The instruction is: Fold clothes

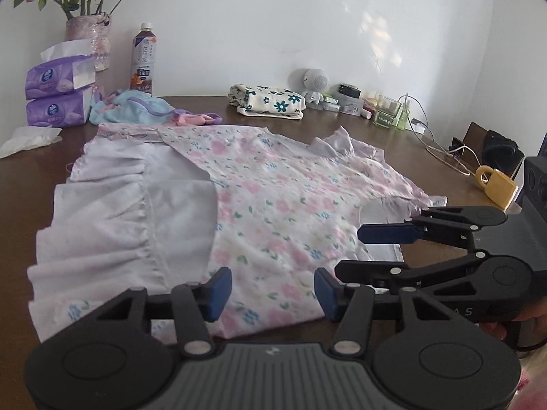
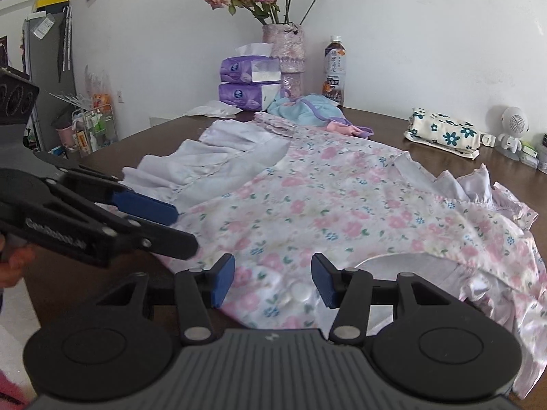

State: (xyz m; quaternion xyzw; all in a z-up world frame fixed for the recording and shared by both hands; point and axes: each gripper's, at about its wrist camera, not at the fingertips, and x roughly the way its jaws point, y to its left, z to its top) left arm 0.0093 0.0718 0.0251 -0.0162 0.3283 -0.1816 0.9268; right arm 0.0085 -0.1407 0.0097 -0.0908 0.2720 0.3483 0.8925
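A floral dress [image 1: 273, 198] in pale pink and lilac lies spread across the dark wooden counter [image 1: 41, 171], its plain lilac ruffled hem [image 1: 112, 212] on the left and its frilled neck and sleeves on the right. Part of the skirt is turned over so the flowered side lies on top of the plain lining. Both tools hang over the near edge of the dress. The left gripper [image 1: 272, 290] has its jaws apart with nothing between them but the cloth below, and the right gripper [image 2: 272, 282] stands the same way, jaws apart and empty. In the left wrist view the right gripper comes in from the right, just above the neckline. Far back on the counter sit two purple tissue packs [image 1: 58, 92], a vase of dried roses [image 2: 283, 54], a drink bottle [image 1: 143, 59], a crumpled blue and pink garment [image 1: 136, 109], a folded cream cloth with blue flowers [image 1: 266, 100] and a small white robot figure [image 2: 512, 130]. A yellow padlock [image 1: 495, 184] rests at the right edge.
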